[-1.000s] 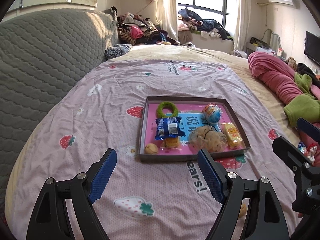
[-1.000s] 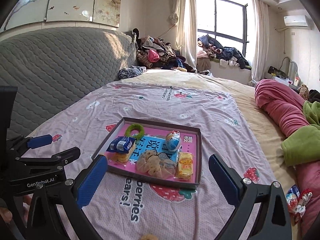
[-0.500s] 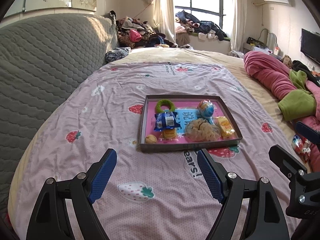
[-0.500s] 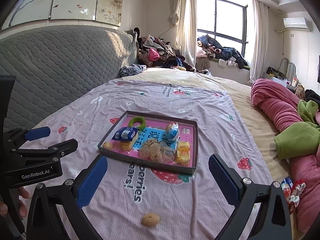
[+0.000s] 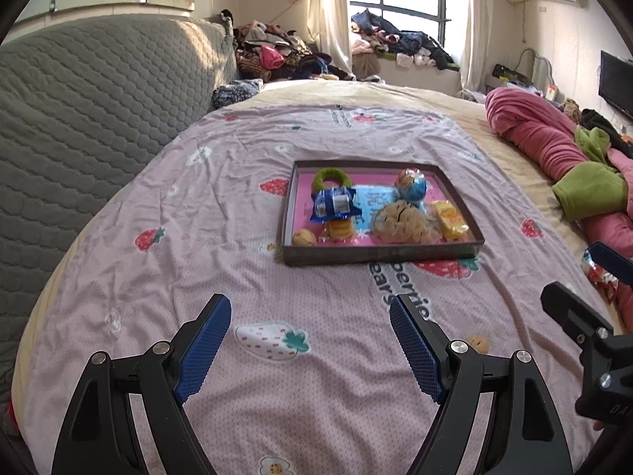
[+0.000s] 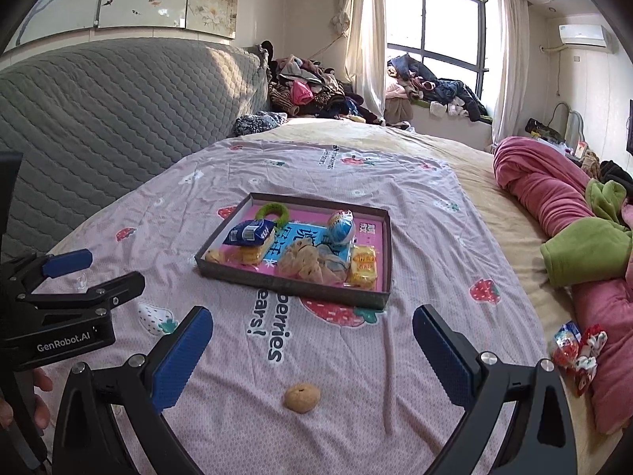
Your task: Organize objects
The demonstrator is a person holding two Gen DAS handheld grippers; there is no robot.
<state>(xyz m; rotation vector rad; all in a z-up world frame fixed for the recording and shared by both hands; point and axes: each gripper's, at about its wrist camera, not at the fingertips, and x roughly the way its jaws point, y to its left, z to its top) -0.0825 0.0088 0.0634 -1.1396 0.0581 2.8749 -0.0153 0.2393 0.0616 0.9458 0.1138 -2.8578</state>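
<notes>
A shallow dark tray [image 5: 379, 255] with a pink floor lies on the strawberry bedsheet; it also shows in the right wrist view [image 6: 292, 283]. It holds a green ring [image 5: 330, 176], a blue snack packet [image 5: 334, 206], a blue ball [image 5: 413, 186], a tan mesh bundle [image 5: 401, 223], a yellow packet [image 5: 451, 219] and a walnut [image 5: 304, 237]. A second walnut [image 6: 302, 397] lies loose on the sheet between my right gripper's fingers, nearer than the tray. My left gripper [image 5: 310, 342] is open and empty. My right gripper [image 6: 312, 352] is open and empty.
A grey quilted headboard [image 5: 79, 111] runs along the left. A rolled pink and green blanket [image 6: 569, 217] lies at the right. Small wrapped snacks [image 6: 575, 346] lie by the blanket. Clothes are piled at the window [image 6: 431, 87].
Both grippers have drawn back from the tray, which now looks smaller and farther. The loose walnut has come into view in front of the right gripper.
</notes>
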